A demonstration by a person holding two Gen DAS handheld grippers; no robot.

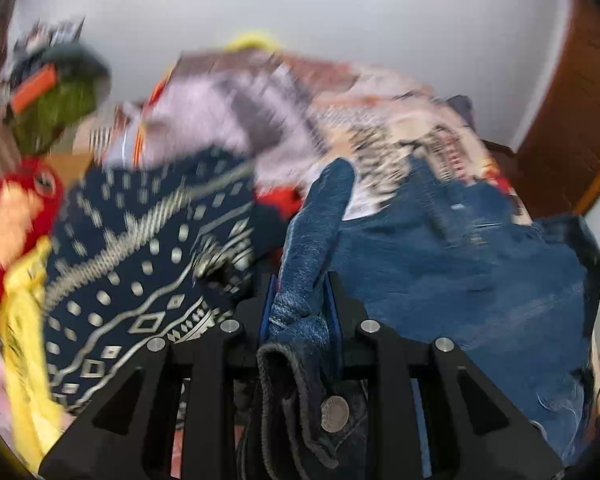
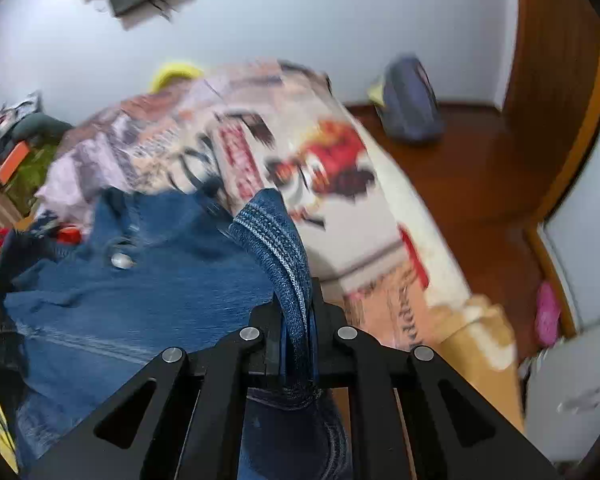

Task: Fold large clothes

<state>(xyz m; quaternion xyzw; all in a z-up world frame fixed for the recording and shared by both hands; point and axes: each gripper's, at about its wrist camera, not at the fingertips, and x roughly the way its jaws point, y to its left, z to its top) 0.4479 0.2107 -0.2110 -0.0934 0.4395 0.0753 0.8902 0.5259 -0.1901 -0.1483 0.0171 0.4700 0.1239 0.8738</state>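
Two grippers, both clamped on the same denim garment [image 1: 460, 272]. Your left gripper [image 1: 300, 300] pinches a thick fold of its waistband/edge betw. the pads; a metal button [image 1: 334, 414] sits just behind the jaws, close to the cam. The rest of the denim spreads out to the right of that gripper and ahead of it. Left of it: a navy patterned cloth [image 1: 140, 260] w/ pale diamonds and dots, then yellow fabric [image 1: 24, 320] and a red plush toy [image 1: 16, 216] further left. Your right gripper [image 2: 298, 316] is pressed nearly together on a stitched denim edge; the garment hangs to its left. Ahead and right of it lies a printed bedsheet [image 2: 300, 152]. Both views blurred.
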